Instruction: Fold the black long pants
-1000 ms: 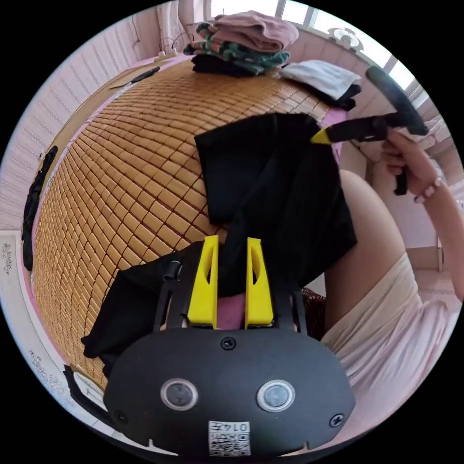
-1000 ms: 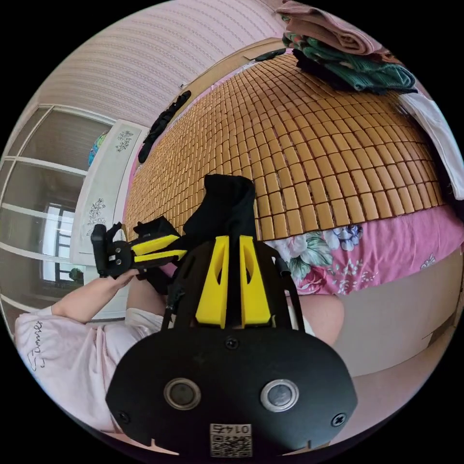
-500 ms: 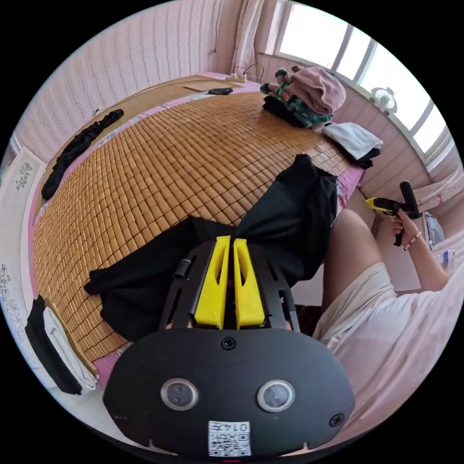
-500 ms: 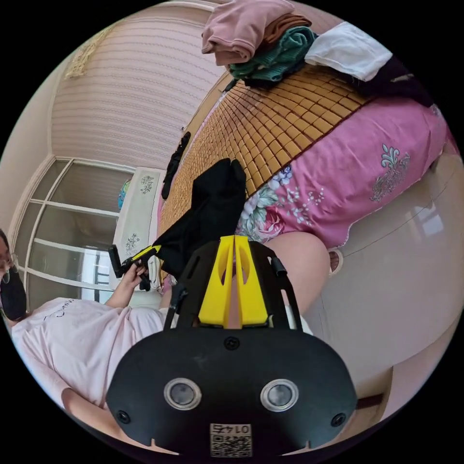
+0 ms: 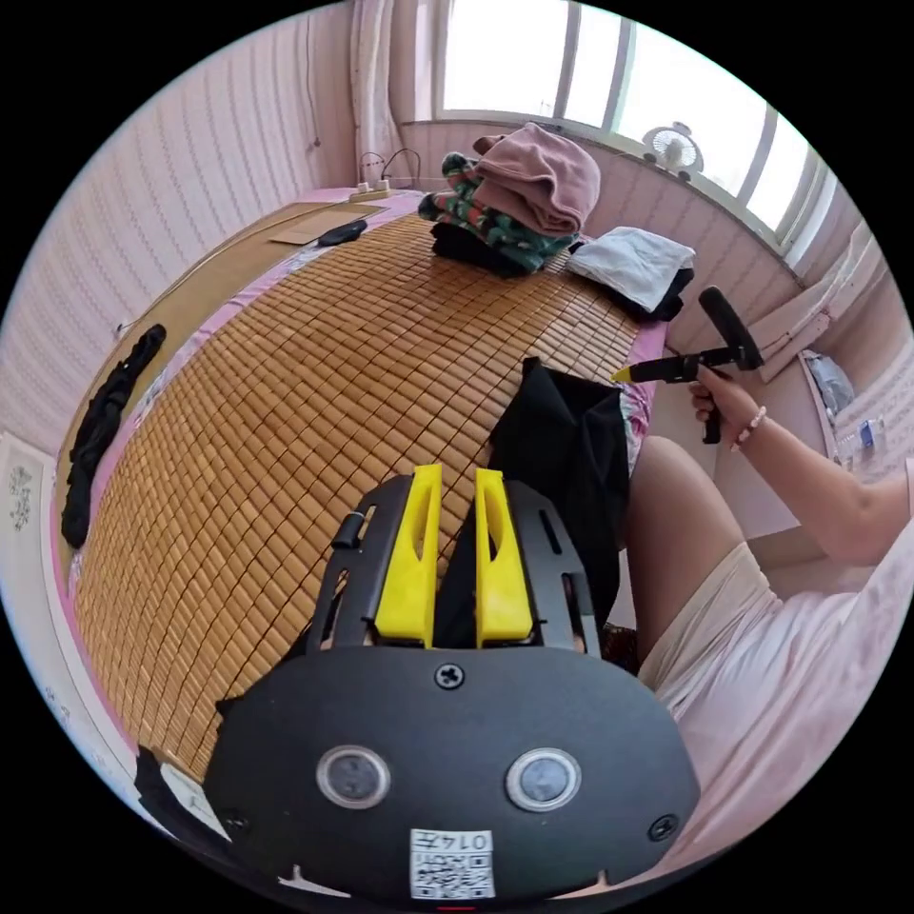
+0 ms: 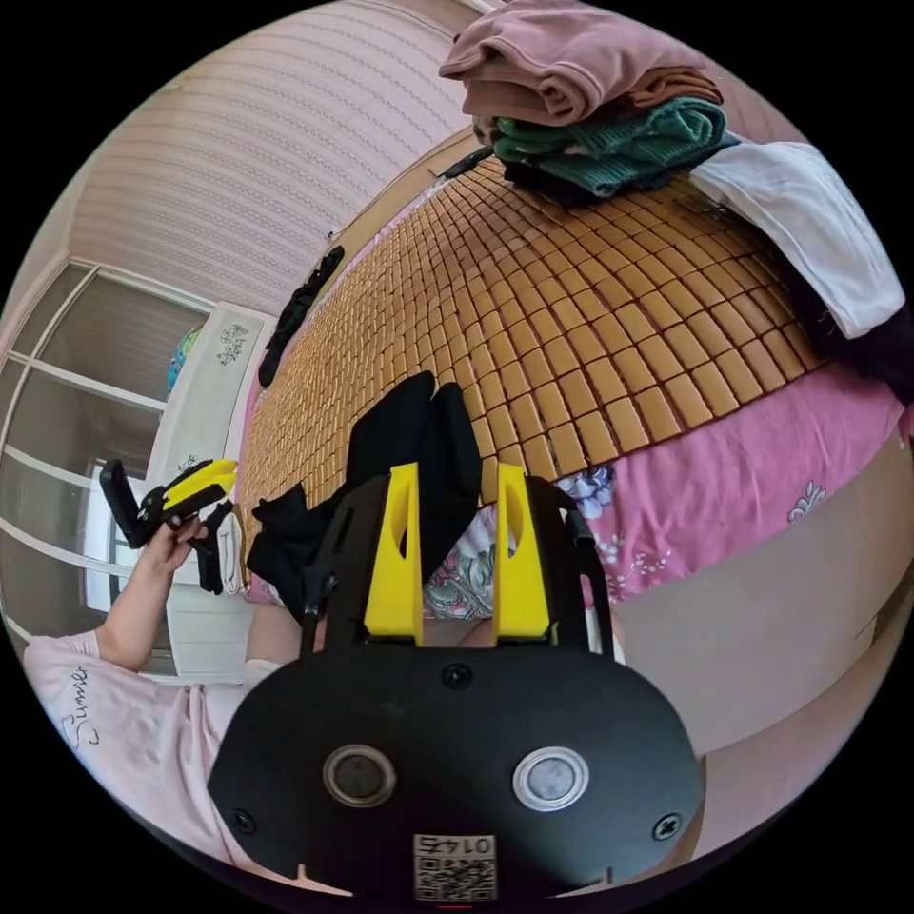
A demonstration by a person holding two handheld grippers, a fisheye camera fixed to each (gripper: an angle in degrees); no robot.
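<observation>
Both hand-held grippers, left (image 5: 453, 486) and right (image 6: 457, 481), jaws apart and empty; black pants (image 5: 562, 447) bunched at mat (image 5: 314, 381) edge: regrasp the waistband, spread flat.

Matt black cloth pants (image 5: 571, 447) on a glossy, ribbed bamboo-tile mat (image 5: 314, 381).

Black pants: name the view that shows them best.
The right gripper view: the black pants lie bunched at the bamboo mat's edge, one end hanging over the pink sheet. In the left gripper view, that gripper's body hides their near part.
</observation>
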